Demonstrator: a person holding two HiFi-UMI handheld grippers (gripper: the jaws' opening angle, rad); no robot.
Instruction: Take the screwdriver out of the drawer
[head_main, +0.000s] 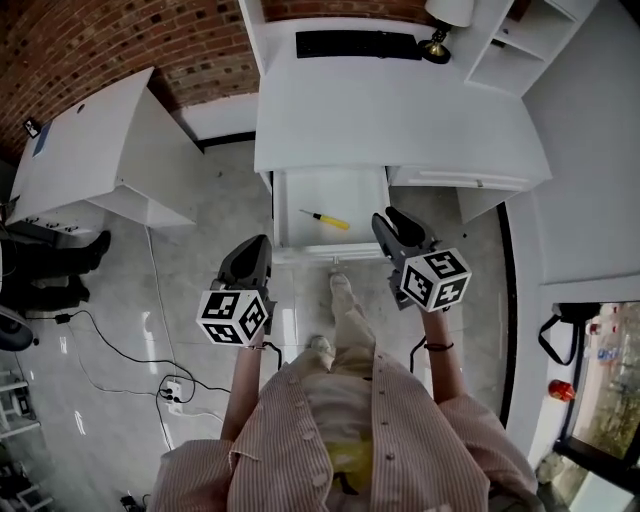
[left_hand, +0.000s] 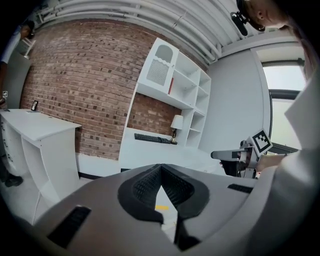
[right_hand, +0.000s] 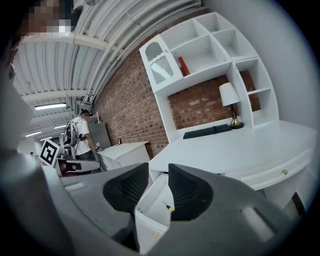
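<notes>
Cabinet (head_main: 95, 150) in white stands well to the left of the drawer (head_main: 318, 188), clear of the working area and playing no part in the job.

Nearer, the left gripper (head_main: 260, 243) hangs just off the drawer's front left corner, a little short of its rim. In the left gripper view its jaws meet at the tips with nothing between them (left_hand: 160, 167). Only the drawer floor and a speck of yellow handle show through the slot lower down. It looks parked there to stay out of the way, or to steady the drawer front if needed.

The drawer itself is pulled out from under the desk (head_main: 400, 115), so its inside lies open from above. The screwdriver (head_main: 325, 220) lies flat on the drawer floor, slightly right of the drawer's middle and toward the front. Its yellow handle points to the drawer's right and its thin shaft to the left. Nothing touches it.

At the drawer's front right corner the right gripper (head_main: 391, 221) points in over the rim. Its jaws stand wide apart and empty (right_hand: 159, 172), and the screwdriver (right_hand: 168, 206) shows through the gap, still well ahead of the pads. That spread and aim suggest this is the gripper meant to take the tool, probably by its handle, which lies nearer that side.
</notes>
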